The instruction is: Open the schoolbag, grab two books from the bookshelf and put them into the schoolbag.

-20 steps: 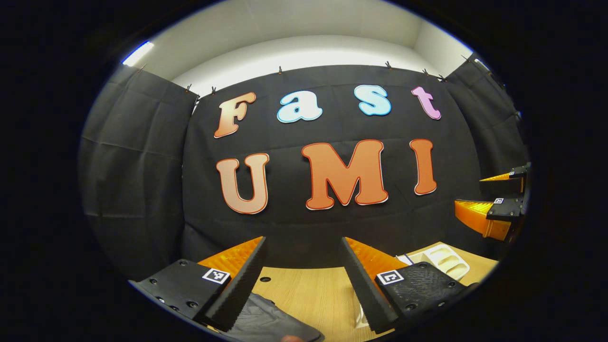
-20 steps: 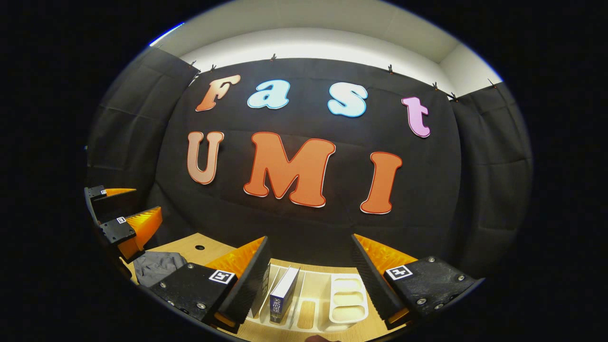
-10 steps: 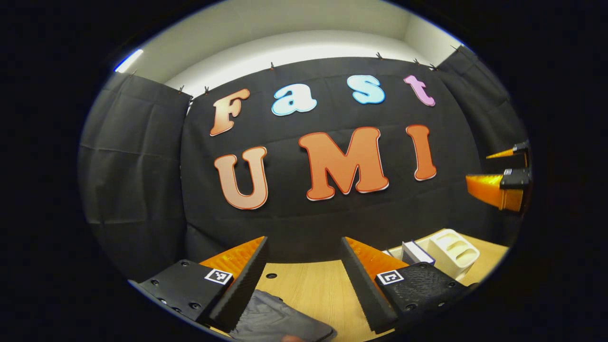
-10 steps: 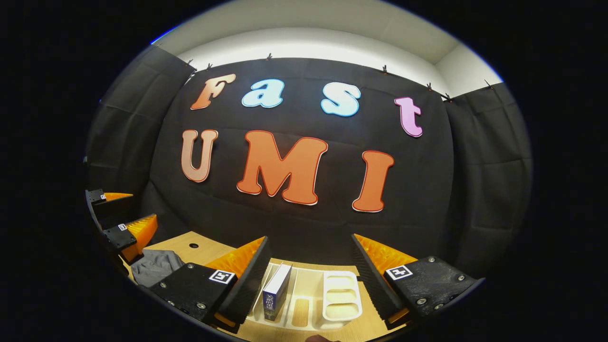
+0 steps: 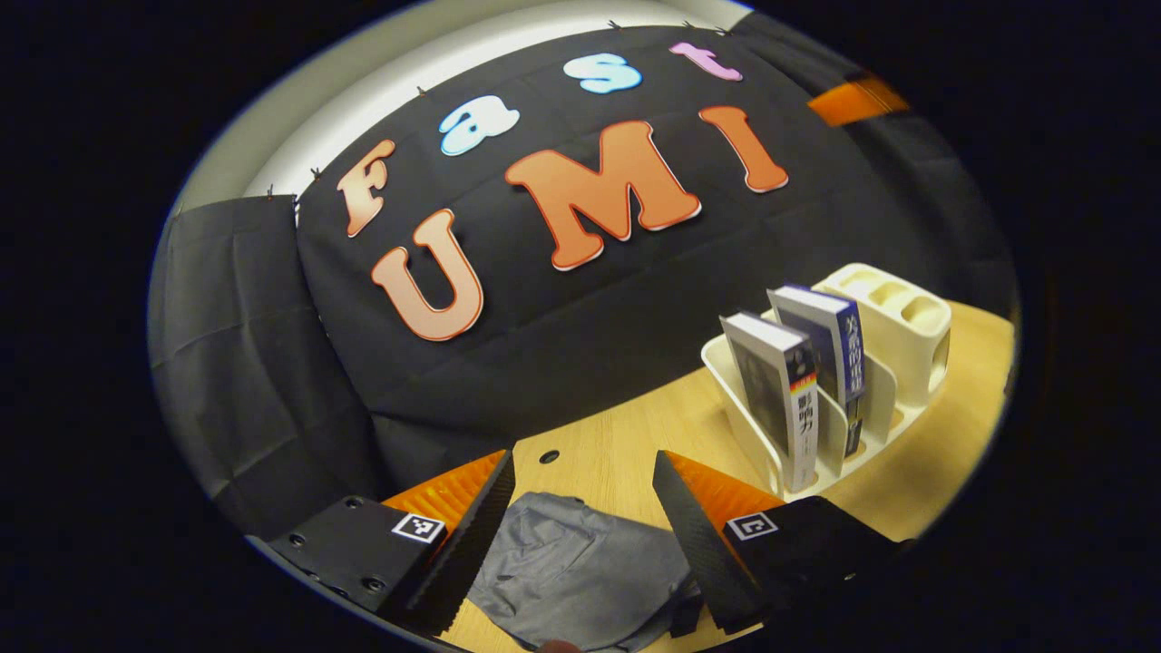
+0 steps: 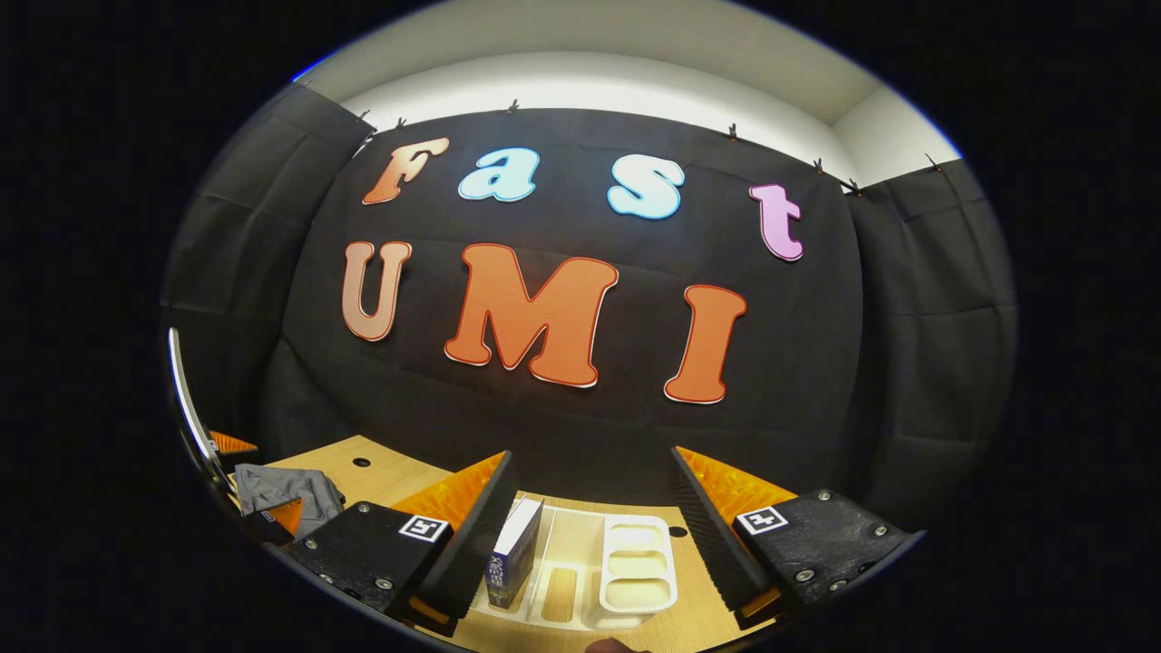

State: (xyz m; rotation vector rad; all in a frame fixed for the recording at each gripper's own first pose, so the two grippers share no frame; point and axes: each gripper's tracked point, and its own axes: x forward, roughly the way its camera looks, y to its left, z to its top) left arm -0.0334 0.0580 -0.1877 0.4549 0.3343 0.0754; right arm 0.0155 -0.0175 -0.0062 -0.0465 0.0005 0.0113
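Two books, first book (image 5: pixel 778 392) and second book (image 5: pixel 830 343), stand upright in one cream bookshelf (image 5: pixel 884 399) on the wooden bench (image 5: pixel 635 435). One grey schoolbag (image 5: pixel 580 571) lies flat beside the rack, right under the left tongs (image 5: pixel 580 535), which gape wide over it. Right tongs (image 6: pixel 590 535) also spread apart, holding nothing, above the rack.

bare table (image 5: pixel 626 435) lies between my bag (image 5: pixel 580 571) and the rack (image 5: pixel 739 399); two books (image 5: pixel 780 390) stand upright, gaps beside them narrow.
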